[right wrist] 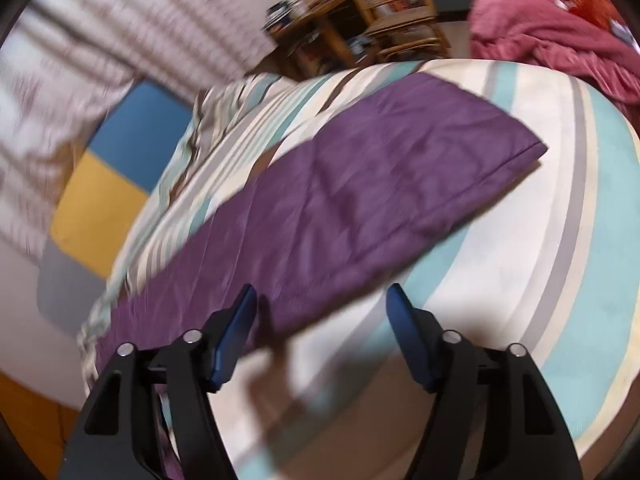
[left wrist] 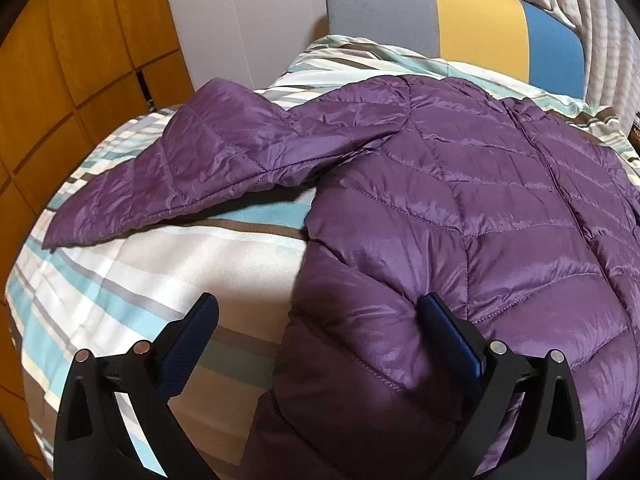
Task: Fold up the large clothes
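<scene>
A purple quilted puffer jacket (left wrist: pixel 460 208) lies spread on the striped bedspread (left wrist: pixel 132 280). One sleeve (left wrist: pixel 192 168) stretches out to the left. My left gripper (left wrist: pixel 320 308) is open just above the jacket's lower left edge, with the right finger over the fabric and the left finger over the bedspread. In the blurred right wrist view the other sleeve (right wrist: pixel 360 184) lies flat and stretched out across the bedspread (right wrist: pixel 540 260). My right gripper (right wrist: pixel 322 300) is open and empty over that sleeve's near edge.
A grey, yellow and blue headboard (left wrist: pixel 460 16) stands behind the bed. Wooden cabinets (left wrist: pixel 72 60) are on the left. A pink blanket (right wrist: pixel 552 28) lies at the far right of the bed, and a wicker chair (right wrist: pixel 400 12) and cluttered shelf stand beyond.
</scene>
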Demonstrator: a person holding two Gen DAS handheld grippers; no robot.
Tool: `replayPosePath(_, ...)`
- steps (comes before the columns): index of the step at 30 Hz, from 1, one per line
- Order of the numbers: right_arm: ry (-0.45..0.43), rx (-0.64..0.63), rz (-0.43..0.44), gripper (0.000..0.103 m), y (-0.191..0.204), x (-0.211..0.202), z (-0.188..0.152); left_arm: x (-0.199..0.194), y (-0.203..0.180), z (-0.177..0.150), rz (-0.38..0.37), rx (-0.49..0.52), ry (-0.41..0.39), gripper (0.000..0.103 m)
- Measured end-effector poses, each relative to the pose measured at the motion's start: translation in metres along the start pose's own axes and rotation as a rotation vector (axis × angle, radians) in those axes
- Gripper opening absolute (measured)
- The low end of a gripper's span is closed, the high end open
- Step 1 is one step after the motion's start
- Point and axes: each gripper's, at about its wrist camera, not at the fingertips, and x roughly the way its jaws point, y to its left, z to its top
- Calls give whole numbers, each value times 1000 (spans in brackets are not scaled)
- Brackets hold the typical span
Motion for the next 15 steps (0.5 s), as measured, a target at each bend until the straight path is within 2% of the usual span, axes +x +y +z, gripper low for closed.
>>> replayPosePath(4, -41, 68, -6, 56, -10, 4, 13, -1, -6, -4, 24, 22, -11, 100)
replayPosePath(7, -63, 85, -35, 40, -15, 2, 18, -1, -9, -6, 30, 26, -10, 100)
replayPosePath(9, -72, 59, -70, 26, -14, 6, 24, 0, -11, -7, 33, 28, -8, 100)
replayPosePath(12, -80, -26, -120, 17, -4, 9, 28, 1, -10, -7, 26, 22, -2, 100)
replayPosePath(15, -101, -132, -157, 12, 15, 10, 27, 3, -10, -7, 23, 22, 7, 100)
